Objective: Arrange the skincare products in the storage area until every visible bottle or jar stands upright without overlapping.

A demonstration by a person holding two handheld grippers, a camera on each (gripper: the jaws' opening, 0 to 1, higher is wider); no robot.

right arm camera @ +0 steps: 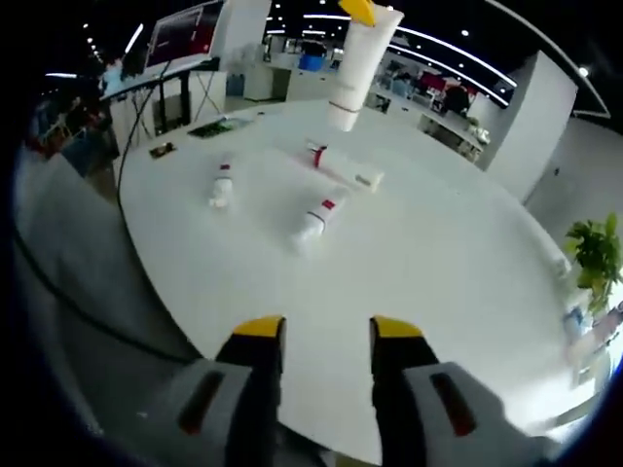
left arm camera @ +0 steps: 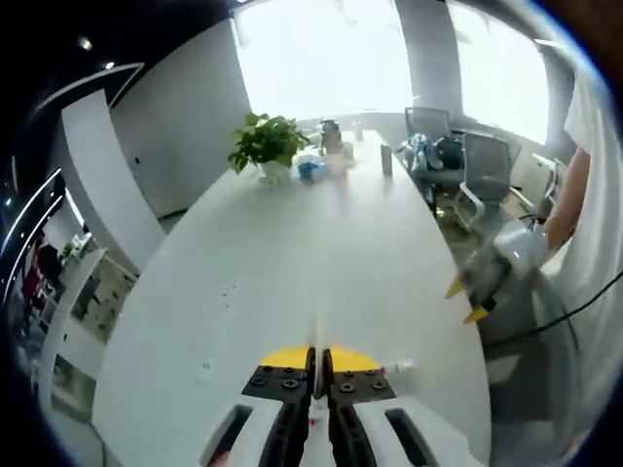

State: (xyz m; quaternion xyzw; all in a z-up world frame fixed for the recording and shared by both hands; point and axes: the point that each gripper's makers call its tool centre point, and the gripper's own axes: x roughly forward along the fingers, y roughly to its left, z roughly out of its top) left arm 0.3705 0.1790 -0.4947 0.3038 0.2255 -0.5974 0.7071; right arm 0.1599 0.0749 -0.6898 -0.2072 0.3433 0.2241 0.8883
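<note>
a: your left gripper (left arm camera: 318,362) has its yellow-tipped jaws pressed together on the white tube (right arm camera: 358,60). in the left gripper view only a thin white edge of it rises between the tips; in the right gripper view it hangs cap-down above the white table (right arm camera: 458,263), well clear of the surface.

b: and your right gripper (right arm camera: 326,331)?

a: its jaws are parted with nothing between them, low over the near edge of the table. in the left gripper view it shows blurred off the table's right side (left arm camera: 492,272), next to a person's arm.

b: where are the other products?

a: three white containers with red markings lie on their sides on the table: a small bottle (right arm camera: 222,185) to the left, a tube (right arm camera: 316,218) in the middle, a longer tube (right arm camera: 346,167) just beyond it. none touches another. a potted plant (left arm camera: 266,146) stands at the table's far end.
</note>
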